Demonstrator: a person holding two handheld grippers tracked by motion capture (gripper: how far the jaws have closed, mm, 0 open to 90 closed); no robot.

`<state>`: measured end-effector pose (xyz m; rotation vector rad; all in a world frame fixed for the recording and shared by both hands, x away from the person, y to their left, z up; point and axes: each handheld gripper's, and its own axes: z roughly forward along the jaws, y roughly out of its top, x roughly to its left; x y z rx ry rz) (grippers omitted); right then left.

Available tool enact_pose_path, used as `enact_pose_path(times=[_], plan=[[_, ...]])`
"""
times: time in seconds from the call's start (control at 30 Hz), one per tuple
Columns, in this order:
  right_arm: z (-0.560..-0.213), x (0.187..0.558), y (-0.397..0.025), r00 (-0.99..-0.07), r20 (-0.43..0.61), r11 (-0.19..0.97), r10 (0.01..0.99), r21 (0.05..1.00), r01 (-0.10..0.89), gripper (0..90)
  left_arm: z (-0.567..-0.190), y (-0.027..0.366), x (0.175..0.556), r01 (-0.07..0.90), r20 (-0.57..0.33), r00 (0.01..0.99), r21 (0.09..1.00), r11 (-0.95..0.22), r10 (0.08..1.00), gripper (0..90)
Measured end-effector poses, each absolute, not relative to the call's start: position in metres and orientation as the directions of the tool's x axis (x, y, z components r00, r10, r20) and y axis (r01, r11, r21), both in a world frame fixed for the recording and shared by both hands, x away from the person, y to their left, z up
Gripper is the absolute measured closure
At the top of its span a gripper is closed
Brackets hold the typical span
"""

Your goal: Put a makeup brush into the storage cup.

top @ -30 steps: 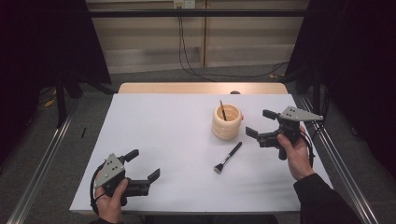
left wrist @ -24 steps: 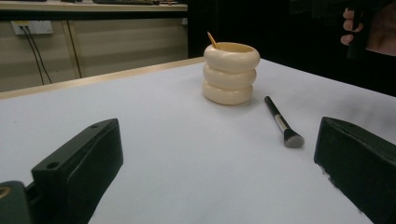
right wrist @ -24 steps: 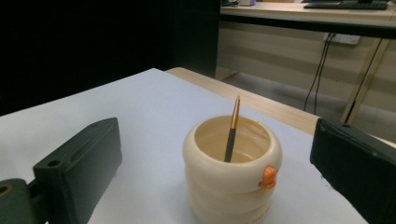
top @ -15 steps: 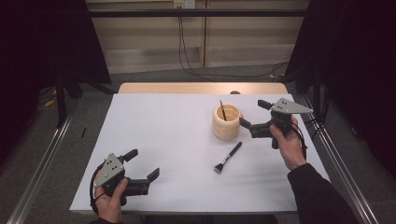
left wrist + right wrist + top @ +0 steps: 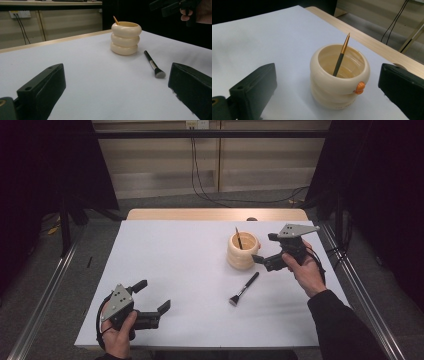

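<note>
A cream cup (image 5: 242,252) made of three stacked rings stands right of the table's middle. A thin dark brush with an orange tip (image 5: 238,238) leans inside it. A black makeup brush (image 5: 244,288) lies flat just in front of the cup. My right gripper (image 5: 264,248) is open, level with the cup on its right side. In the right gripper view the cup (image 5: 339,77) and the thin brush (image 5: 340,56) sit between the spread jaws. My left gripper (image 5: 154,295) is open and empty near the front left edge. Its own view faces the cup (image 5: 125,38) and the flat brush (image 5: 153,65).
A white sheet (image 5: 190,270) covers the table, with a bare wooden strip (image 5: 200,214) along the far edge. A small orange tab (image 5: 360,87) sticks out under the cup's rim. Metal rails (image 5: 360,285) run along both sides, and cables hang behind.
My right gripper has moved left and away from me, from beside the flat brush up to the cup's right side. The left gripper has stayed put.
</note>
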<state>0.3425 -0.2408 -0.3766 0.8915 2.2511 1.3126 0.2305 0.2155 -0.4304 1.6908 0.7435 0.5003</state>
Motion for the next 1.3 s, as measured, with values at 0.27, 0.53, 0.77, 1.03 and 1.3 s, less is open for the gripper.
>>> enact_pose_path(times=[0.27,0.53,0.77,1.03,1.3], plan=[[-0.372,0.353,-0.242,-0.771,0.044,0.450,0.636,0.791,0.416,5.9,-0.431,0.215,0.231,0.215,-0.063,0.709,0.968,-0.130,0.703,1.2],[-0.377,0.359,-0.239,-0.804,0.070,0.534,0.591,0.713,0.455,5.8,-0.431,0.215,0.231,0.217,-0.061,0.703,0.967,-0.132,0.708,1.1],[-0.384,0.363,-0.234,-0.828,0.118,0.630,0.548,0.593,0.501,7.0,-0.431,0.215,0.231,0.217,-0.060,0.708,0.967,-0.136,0.704,1.1],[-0.384,0.370,-0.231,-0.839,0.125,0.695,0.530,0.503,0.514,7.6,-0.431,0.215,0.232,0.218,-0.061,0.707,0.966,-0.136,0.704,1.1],[-0.390,0.375,-0.226,-0.861,0.134,0.758,0.490,0.422,0.497,8.1,-0.431,0.215,0.232,0.219,-0.058,0.705,0.966,-0.140,0.707,1.2]])
